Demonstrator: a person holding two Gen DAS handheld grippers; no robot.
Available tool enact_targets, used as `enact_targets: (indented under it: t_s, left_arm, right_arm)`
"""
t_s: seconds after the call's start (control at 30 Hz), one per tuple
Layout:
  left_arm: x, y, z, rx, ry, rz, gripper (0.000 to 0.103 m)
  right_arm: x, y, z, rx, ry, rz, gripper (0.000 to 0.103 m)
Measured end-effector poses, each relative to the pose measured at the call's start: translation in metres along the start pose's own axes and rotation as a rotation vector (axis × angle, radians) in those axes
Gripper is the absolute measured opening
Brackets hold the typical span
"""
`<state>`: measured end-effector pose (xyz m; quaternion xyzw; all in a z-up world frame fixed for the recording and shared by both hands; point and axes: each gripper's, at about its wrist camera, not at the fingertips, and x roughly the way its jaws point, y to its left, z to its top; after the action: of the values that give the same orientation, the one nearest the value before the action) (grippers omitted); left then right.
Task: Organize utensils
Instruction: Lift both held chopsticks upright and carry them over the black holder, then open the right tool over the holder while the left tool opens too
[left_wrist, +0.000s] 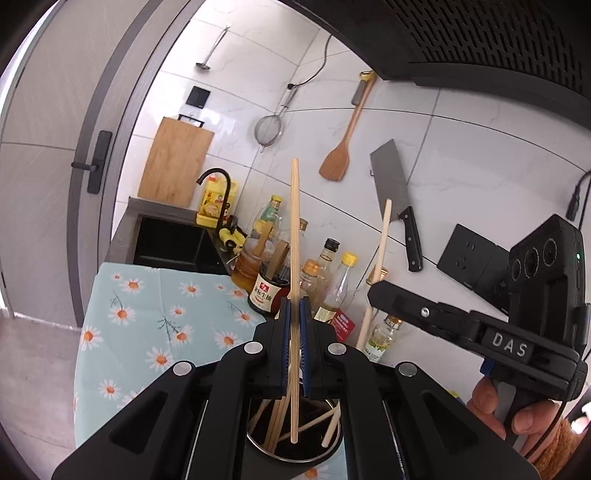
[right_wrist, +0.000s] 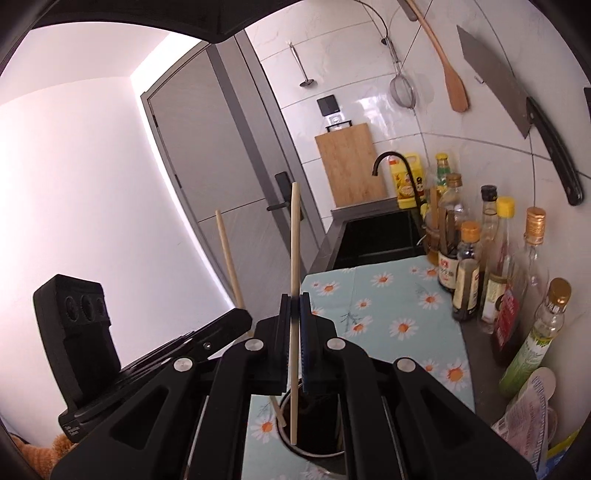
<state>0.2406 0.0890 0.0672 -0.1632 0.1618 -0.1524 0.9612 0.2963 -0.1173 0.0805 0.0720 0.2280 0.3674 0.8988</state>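
Kitchen: white tiled wall behind a counter (left_wrist: 147, 332) under a daisy-print cloth, with a cleaver (left_wrist: 397, 195) and a wooden spatula (left_wrist: 341, 147) hanging on the wall.
Left view, tongs: the left tongs (left_wrist: 294, 308) are clenched on one upright chopstick (left_wrist: 294, 229), which runs between the blue pads (top end well above them).
Left view, holder: a round metal utensil holder (left_wrist: 295, 456) sits directly below the tongs; the held stick's lower tip hangs inside its mouth, among several other pale chopsticks leaning at crossed angles.
Left view, other hand: the right tongs' body (left_wrist: 476, 332) is to the right, with a second chopstick (left_wrist: 376, 273) rising beside it.
Right view, tongs: the right tongs (right_wrist: 294, 306) are pinched shut on a chopstick (right_wrist: 294, 236), held nearly vertical.
Right view, holder: the holder's rim (right_wrist: 317, 453) lies under the tongs, the stick's tip just within it.
Right view, look: plain light wood, slim and straight.
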Motion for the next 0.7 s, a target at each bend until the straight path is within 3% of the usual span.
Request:
enact_targets:
  t_s: [0.1, 0.3, 0.47, 0.7]
  left_arm:
    - [0.006, 0.0, -0.005, 0.021, 0.004, 0.011, 0.004]
    - [0.013, 0.003, -0.014, 0.032, 0.02, 0.023, 0.005]
    - [0.014, 0.01, -0.015, -0.001, 0.051, 0.034, 0.005]
    - [0.003, 0.016, -0.015, -0.026, 0.045, 0.053, 0.005]
  right_arm:
    - [0.001, -0.005, -0.005, -0.011, -0.028, -0.016, 0.006]
    - [0.015, -0.015, -0.015, -0.007, -0.003, -0.035, 0.006]
    - [0.021, -0.018, -0.018, 0.002, 0.022, -0.032, 0.022]
    - [0.016, -0.028, -0.015, 0.062, 0.016, -0.02, 0.022]
